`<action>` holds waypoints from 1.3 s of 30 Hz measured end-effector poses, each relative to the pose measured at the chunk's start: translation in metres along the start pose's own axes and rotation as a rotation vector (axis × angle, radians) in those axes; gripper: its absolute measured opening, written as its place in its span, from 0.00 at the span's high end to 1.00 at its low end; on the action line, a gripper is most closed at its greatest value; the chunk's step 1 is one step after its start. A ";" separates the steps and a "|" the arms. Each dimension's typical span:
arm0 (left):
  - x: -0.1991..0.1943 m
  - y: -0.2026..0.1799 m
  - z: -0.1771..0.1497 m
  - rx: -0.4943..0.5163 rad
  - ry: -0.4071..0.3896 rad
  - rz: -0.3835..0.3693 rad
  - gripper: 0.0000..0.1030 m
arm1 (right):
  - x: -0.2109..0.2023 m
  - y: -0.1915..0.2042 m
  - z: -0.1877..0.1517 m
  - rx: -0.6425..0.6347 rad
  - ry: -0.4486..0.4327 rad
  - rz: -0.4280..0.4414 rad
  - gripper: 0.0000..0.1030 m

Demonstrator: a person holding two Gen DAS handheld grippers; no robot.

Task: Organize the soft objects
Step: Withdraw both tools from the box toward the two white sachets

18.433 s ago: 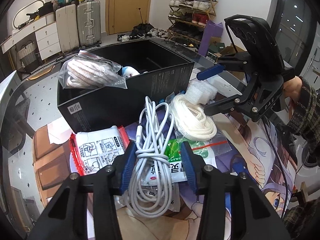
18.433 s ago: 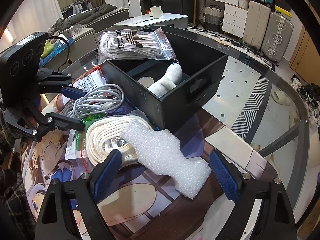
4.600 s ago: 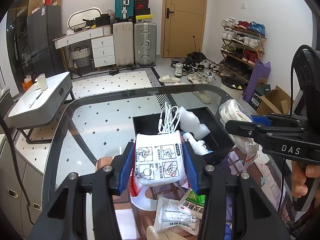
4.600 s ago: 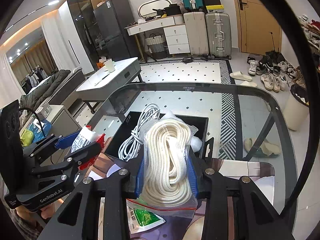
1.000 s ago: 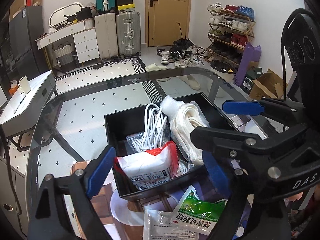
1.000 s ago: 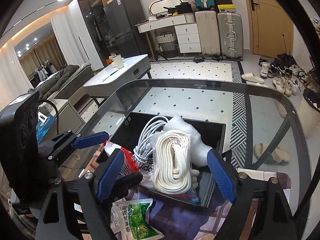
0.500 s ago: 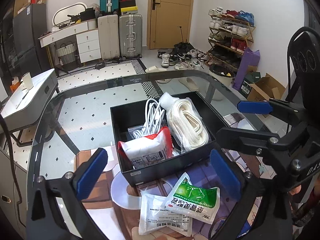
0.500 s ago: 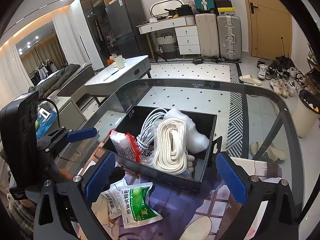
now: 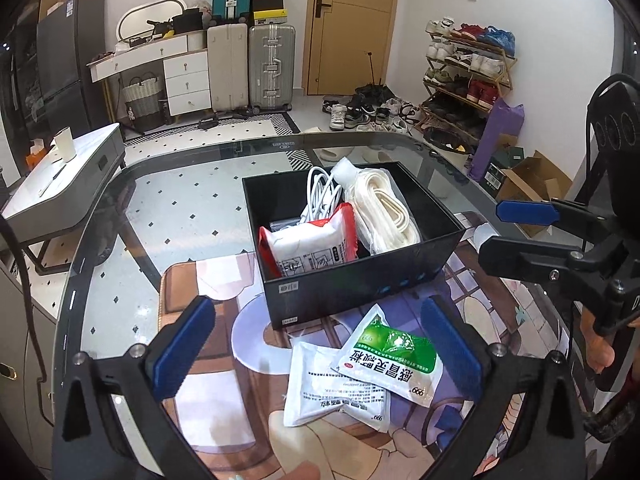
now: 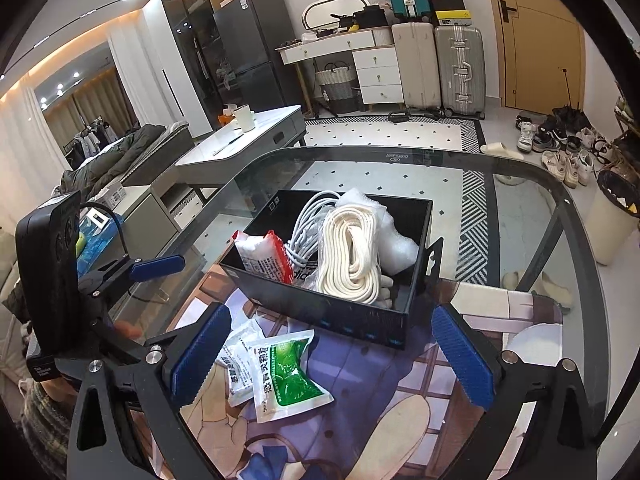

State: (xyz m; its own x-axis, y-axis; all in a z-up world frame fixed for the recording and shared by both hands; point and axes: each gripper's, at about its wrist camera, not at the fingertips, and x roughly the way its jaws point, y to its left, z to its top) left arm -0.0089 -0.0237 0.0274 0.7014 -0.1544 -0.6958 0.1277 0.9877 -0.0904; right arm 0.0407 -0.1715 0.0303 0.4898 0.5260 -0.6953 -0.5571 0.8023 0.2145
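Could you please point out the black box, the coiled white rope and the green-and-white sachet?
black box [image 9: 360, 280], left wrist view, on its near outer wall.
coiled white rope [image 10: 352, 252], right wrist view, on the middle of the coil.
green-and-white sachet [image 9: 394, 354], left wrist view, on its printed front.

Home living rm: shoe rack [image 9: 468, 68], suitcases [image 9: 272, 68], fridge [image 10: 256, 48].
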 end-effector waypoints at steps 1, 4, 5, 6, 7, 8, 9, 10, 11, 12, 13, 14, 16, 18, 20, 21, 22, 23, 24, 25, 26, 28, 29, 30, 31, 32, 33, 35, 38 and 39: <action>-0.001 0.000 -0.002 0.000 -0.001 0.000 0.00 | -0.001 0.001 -0.002 -0.002 0.003 -0.001 0.01; -0.002 -0.001 -0.008 0.004 0.003 -0.004 0.00 | -0.002 0.003 -0.006 0.003 0.011 0.008 0.01; -0.002 -0.001 -0.009 0.008 0.005 -0.003 0.00 | -0.002 0.003 -0.007 0.005 0.016 0.010 0.01; -0.002 -0.002 -0.011 0.011 0.009 -0.002 0.00 | -0.002 0.003 -0.008 0.006 0.021 0.014 0.01; -0.002 -0.003 -0.012 0.013 0.010 -0.002 0.00 | -0.001 0.004 -0.009 0.006 0.025 0.016 0.01; -0.003 -0.003 -0.013 0.013 0.010 -0.001 0.00 | -0.001 0.004 -0.010 0.004 0.031 0.017 0.01; -0.003 -0.002 -0.014 0.012 0.010 0.000 0.00 | 0.000 0.005 -0.011 0.001 0.036 0.020 0.01; -0.003 -0.002 -0.015 0.011 0.010 -0.001 0.00 | 0.001 0.007 -0.012 -0.002 0.040 0.024 0.01; -0.004 -0.001 -0.017 0.011 0.010 -0.001 0.00 | 0.002 0.007 -0.014 -0.006 0.045 0.027 0.01; -0.005 -0.001 -0.019 0.011 0.011 -0.002 0.00 | 0.003 0.008 -0.016 -0.009 0.049 0.028 0.01; -0.006 0.000 -0.022 0.012 0.012 -0.002 0.00 | 0.004 0.009 -0.017 -0.011 0.054 0.029 0.01; -0.006 0.000 -0.024 0.013 0.015 -0.002 0.00 | 0.006 0.010 -0.018 -0.013 0.058 0.031 0.01; -0.006 0.000 -0.029 0.013 0.021 -0.002 0.00 | 0.008 0.013 -0.020 -0.014 0.066 0.031 0.01; -0.004 0.000 -0.033 0.011 0.027 -0.004 0.00 | 0.011 0.016 -0.021 -0.020 0.074 0.032 0.01; -0.004 0.000 -0.037 0.012 0.032 -0.006 0.00 | 0.013 0.020 -0.023 -0.027 0.081 0.041 0.01; -0.003 0.000 -0.038 0.013 0.033 -0.005 0.00 | 0.014 0.021 -0.023 -0.031 0.085 0.042 0.01; -0.003 0.000 -0.040 0.014 0.034 -0.007 0.00 | 0.015 0.022 -0.024 -0.035 0.089 0.043 0.01; -0.002 0.000 -0.041 0.012 0.037 -0.009 0.00 | 0.016 0.023 -0.025 -0.038 0.093 0.045 0.01; -0.002 0.000 -0.042 0.010 0.038 -0.010 0.00 | 0.018 0.024 -0.025 -0.038 0.098 0.046 0.01; -0.001 0.001 -0.044 0.007 0.040 -0.012 0.00 | 0.020 0.024 -0.026 -0.037 0.103 0.047 0.01; 0.000 0.001 -0.045 0.006 0.043 -0.014 0.00 | 0.023 0.025 -0.027 -0.036 0.108 0.048 0.01; 0.001 0.002 -0.047 0.005 0.047 -0.016 0.00 | 0.027 0.025 -0.029 -0.035 0.119 0.051 0.01; 0.001 0.003 -0.047 0.003 0.051 -0.019 0.00 | 0.030 0.025 -0.030 -0.035 0.124 0.052 0.01; 0.002 0.004 -0.048 0.003 0.053 -0.018 0.00 | 0.033 0.026 -0.031 -0.035 0.130 0.053 0.01; 0.003 0.004 -0.049 0.003 0.056 -0.017 0.00 | 0.036 0.026 -0.032 -0.036 0.136 0.052 0.01; 0.004 0.004 -0.049 0.002 0.057 -0.017 0.00 | 0.038 0.026 -0.033 -0.037 0.142 0.053 0.01; 0.004 0.006 -0.051 -0.001 0.058 -0.017 0.00 | 0.041 0.026 -0.033 -0.038 0.147 0.053 0.01; 0.006 0.007 -0.052 -0.002 0.063 -0.023 0.00 | 0.047 0.026 -0.035 -0.038 0.159 0.053 0.01; 0.007 0.009 -0.055 0.006 0.070 -0.022 0.00 | 0.056 0.028 -0.037 -0.043 0.177 0.053 0.01; 0.008 0.009 -0.056 0.010 0.072 -0.023 0.00 | 0.059 0.029 -0.037 -0.046 0.182 0.052 0.01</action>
State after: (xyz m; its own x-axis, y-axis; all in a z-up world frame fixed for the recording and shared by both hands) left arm -0.0413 -0.0144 -0.0187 0.6461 -0.1748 -0.7429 0.1504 0.9835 -0.1006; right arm 0.0280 -0.1276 -0.0299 0.3326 0.5039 -0.7972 -0.6105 0.7593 0.2253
